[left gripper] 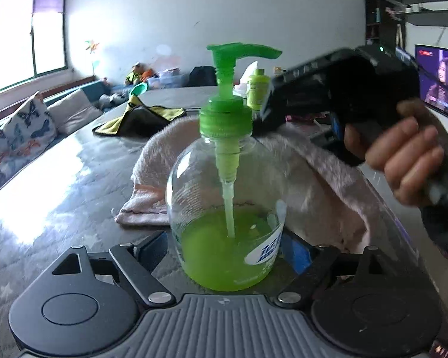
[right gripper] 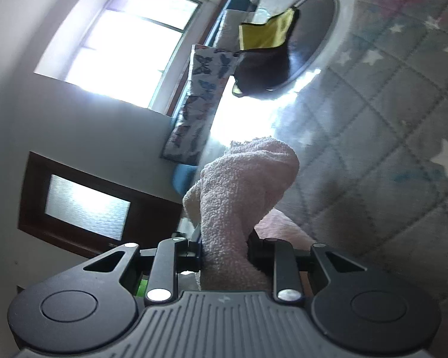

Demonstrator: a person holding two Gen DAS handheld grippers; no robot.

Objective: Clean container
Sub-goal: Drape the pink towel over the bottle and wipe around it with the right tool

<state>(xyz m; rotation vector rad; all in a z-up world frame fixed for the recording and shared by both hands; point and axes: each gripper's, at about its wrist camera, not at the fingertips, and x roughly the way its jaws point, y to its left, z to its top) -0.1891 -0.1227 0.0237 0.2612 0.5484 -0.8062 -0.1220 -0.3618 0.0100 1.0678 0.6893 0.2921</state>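
A clear pump bottle (left gripper: 224, 185) with a green pump head and green liquid in its lower third stands upright between the fingers of my left gripper (left gripper: 227, 247). Both pads rest against its sides. A pink towel (left gripper: 313, 173) is draped behind and to the right of the bottle, up to its neck. My right gripper (right gripper: 227, 253) is shut on a bunch of this towel (right gripper: 233, 197). In the left wrist view a hand (left gripper: 403, 155) holds the right gripper's black body at the upper right, with its tips hidden by the towel beside the bottle cap.
The table (left gripper: 60, 194) has a grey quilted cover with stars. A yellow and black cloth (left gripper: 140, 116) lies further back, and a small green bottle (left gripper: 258, 89) stands behind the pump. Butterfly cushions (left gripper: 24, 131) line the left; a lit screen (left gripper: 438, 83) is at right.
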